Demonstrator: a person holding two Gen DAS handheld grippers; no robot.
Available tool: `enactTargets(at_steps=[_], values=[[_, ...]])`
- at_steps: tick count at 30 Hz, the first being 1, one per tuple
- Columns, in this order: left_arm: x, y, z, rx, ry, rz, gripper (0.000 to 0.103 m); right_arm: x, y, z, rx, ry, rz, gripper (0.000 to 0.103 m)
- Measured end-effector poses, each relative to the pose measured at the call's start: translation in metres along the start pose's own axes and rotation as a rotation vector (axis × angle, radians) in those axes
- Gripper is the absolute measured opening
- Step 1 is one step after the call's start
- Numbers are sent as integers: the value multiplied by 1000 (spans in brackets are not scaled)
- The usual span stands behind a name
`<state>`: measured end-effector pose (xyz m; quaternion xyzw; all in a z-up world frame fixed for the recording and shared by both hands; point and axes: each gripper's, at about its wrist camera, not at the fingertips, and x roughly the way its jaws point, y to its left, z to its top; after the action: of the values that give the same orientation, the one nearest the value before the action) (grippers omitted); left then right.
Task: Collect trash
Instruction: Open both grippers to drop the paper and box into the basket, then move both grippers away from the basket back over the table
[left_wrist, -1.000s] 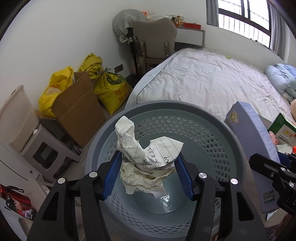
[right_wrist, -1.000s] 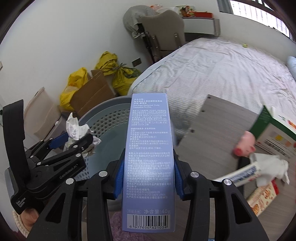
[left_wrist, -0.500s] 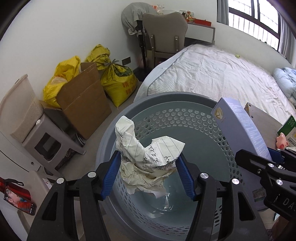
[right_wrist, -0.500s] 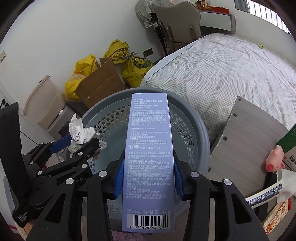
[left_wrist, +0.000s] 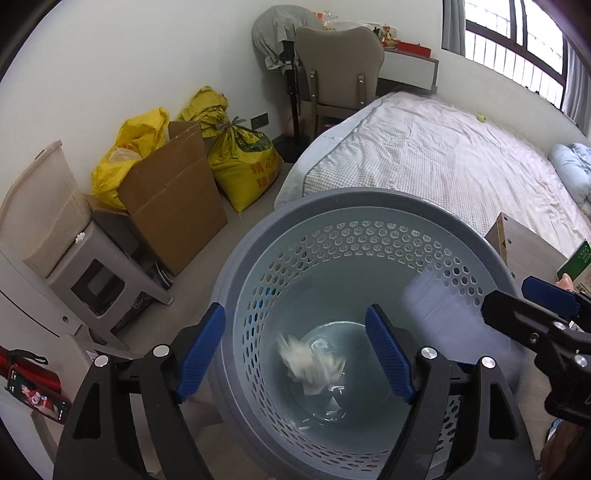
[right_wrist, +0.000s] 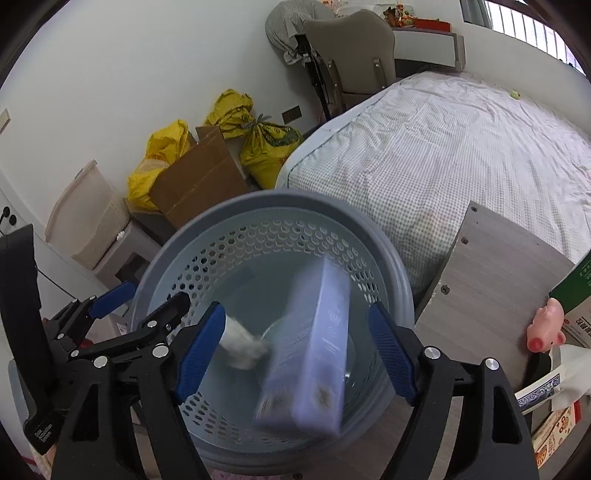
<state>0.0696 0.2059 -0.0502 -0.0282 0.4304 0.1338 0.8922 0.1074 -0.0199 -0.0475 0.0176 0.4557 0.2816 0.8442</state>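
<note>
Both tools hang over the grey perforated basket (left_wrist: 369, 206), and the drop step is in hand. The left tool (left_wrist: 295, 350) has its 2 blue pads spread with nothing between them; straight ahead of it and below, the crumpled paper (left_wrist: 310, 365) shows blurred near the basket's bottom. The right tool (right_wrist: 295, 350) is likewise spread wide, and the pale purple carton (right_wrist: 314, 354) sits blurred ahead of it, tilted, inside the basket's mouth; whether it has landed cannot be told. My reading is that 2 pieces are now binned and the next move calls for swinging the tools to the worktop (right_wrist: 495, 266) on the right tool's right side, where more clutter waits: a pink pig toy (right_wrist: 546, 328), a green box (right_wrist: 576, 280) and a white tissue (right_wrist: 572, 365) near the edge. The toy may not be trash. The bed (right_wrist: 443, 147) lies beyond the basket, and a cardboard box (left_wrist: 173, 206) and yellow bags (left_wrist: 243, 162) stand ahead to the left, well clear.
</note>
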Motion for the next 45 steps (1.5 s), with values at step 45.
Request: enactTargets(at_steps=[45], values=[[-42, -11, -22, -1, -33, -29, 93, -51, -14, -32, 32, -58, -73, 76]])
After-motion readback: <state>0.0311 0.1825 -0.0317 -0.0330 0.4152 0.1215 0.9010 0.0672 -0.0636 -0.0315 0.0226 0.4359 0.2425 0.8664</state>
